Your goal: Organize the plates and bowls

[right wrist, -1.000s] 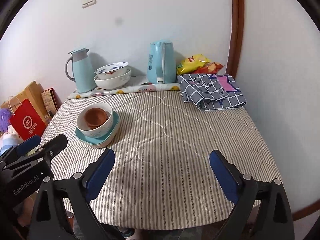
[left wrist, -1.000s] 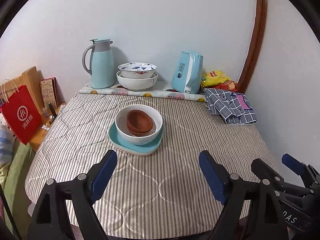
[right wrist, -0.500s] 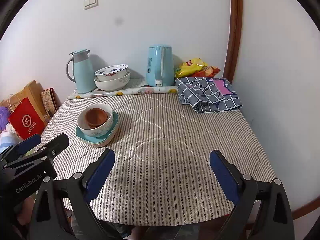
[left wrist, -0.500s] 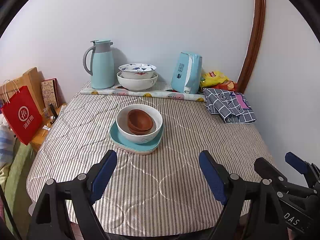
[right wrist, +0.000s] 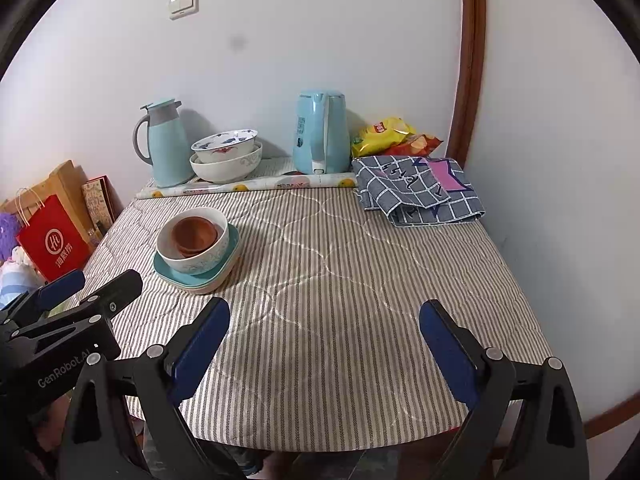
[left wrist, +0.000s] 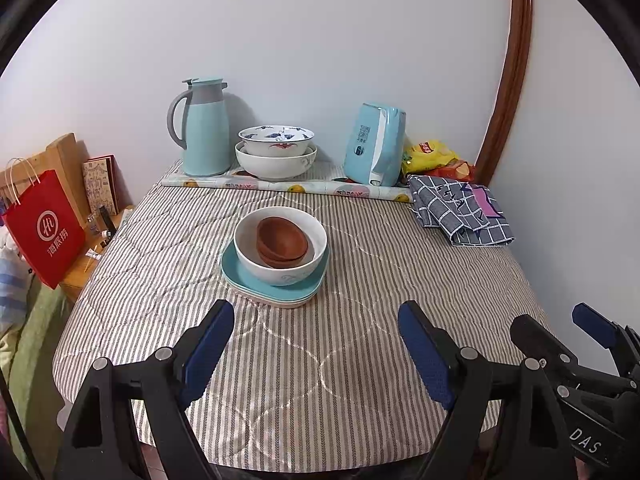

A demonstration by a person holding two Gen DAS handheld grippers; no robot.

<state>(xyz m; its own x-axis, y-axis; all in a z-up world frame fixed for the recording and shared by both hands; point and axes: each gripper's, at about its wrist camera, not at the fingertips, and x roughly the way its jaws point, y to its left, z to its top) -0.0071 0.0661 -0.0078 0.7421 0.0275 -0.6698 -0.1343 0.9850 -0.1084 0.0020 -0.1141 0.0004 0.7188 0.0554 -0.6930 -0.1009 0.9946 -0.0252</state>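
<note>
Brown wooden bowls [left wrist: 282, 241] [right wrist: 195, 235] nest inside a white bowl [left wrist: 280, 268] [right wrist: 192, 262], which rests on stacked teal plates [left wrist: 276, 290] [right wrist: 196, 278] in the middle of the striped table. Against the far wall a blue-patterned bowl [left wrist: 276, 140] [right wrist: 224, 145] sits in a larger white bowl [left wrist: 276, 164] [right wrist: 226, 168]. My left gripper [left wrist: 316, 320] hangs open and empty over the table's near edge, short of the plate stack. To its right, my right gripper [right wrist: 324, 320] also stands open with nothing between its fingers.
A light-blue thermos jug [left wrist: 202, 128], a blue kettle [left wrist: 374, 144], snack bags [left wrist: 432, 156] and a folded checked cloth [left wrist: 460, 212] line the back and right side. A rolled mat [left wrist: 288, 188] lies in front of them. A red paper bag [left wrist: 44, 228] stands left of the table.
Both grippers have drawn back slightly from the table, so the dishes look a little smaller and more of the near edge shows. The jaws have kept their opening.
</note>
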